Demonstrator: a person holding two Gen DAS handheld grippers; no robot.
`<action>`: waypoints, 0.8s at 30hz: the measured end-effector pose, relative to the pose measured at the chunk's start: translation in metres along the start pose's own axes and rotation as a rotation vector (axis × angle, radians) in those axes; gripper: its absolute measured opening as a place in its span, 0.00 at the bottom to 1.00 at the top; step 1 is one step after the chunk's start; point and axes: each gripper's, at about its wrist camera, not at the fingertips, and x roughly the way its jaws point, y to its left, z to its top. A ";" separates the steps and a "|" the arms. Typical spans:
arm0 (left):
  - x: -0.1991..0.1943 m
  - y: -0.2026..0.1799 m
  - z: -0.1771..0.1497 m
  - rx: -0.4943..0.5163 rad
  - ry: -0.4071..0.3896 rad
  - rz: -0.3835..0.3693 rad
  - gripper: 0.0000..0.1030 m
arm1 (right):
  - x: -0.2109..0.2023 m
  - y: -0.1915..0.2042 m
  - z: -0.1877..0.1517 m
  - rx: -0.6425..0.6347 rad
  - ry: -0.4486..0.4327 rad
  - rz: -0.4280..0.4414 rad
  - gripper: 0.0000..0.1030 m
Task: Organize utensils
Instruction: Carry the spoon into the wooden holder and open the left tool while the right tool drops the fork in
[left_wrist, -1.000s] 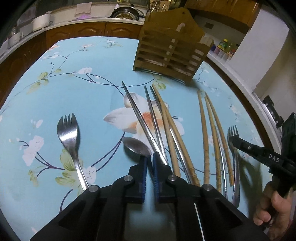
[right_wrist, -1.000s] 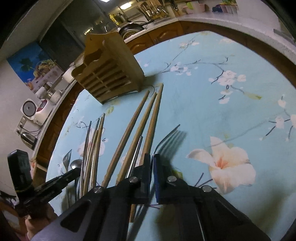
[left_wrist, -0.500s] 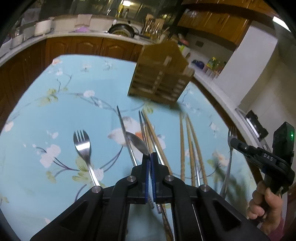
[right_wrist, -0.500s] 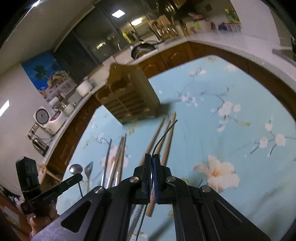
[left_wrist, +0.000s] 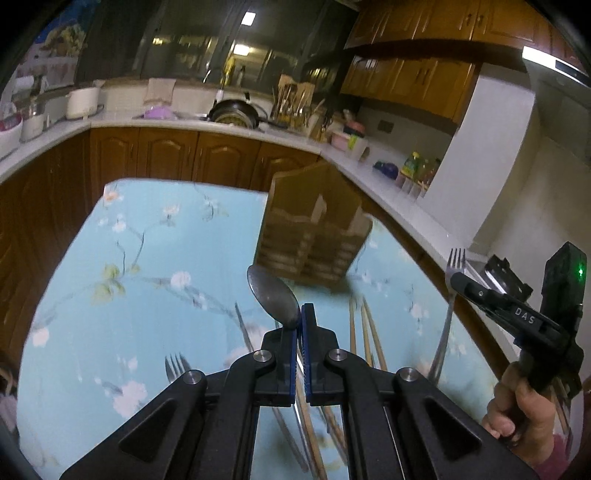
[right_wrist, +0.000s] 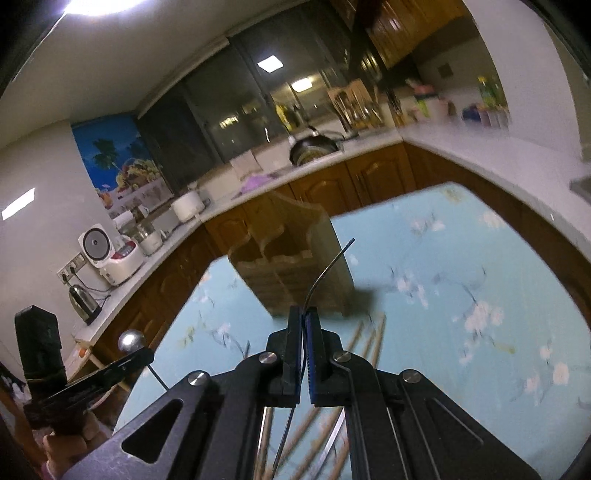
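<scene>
Both utensils came up off the table: left gripper pinching the spoon, right gripper pinching the fork. Carrying now; next I'd drop them into the holder at 12 o'clock.

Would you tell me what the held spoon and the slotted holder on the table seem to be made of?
The spoon looks like polished metal, probably stainless steel: grey and reflective. The holder looks like unpainted wood or bamboo: matte tan slats, though motion blur hides any grain.
</scene>
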 end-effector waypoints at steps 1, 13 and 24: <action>0.002 0.000 0.005 0.008 -0.009 0.002 0.00 | 0.004 0.002 0.007 -0.007 -0.019 0.002 0.02; 0.039 -0.008 0.093 0.106 -0.205 0.061 0.00 | 0.055 0.030 0.087 -0.140 -0.300 -0.078 0.02; 0.152 -0.007 0.109 0.152 -0.277 0.143 0.00 | 0.128 0.056 0.078 -0.362 -0.382 -0.183 0.02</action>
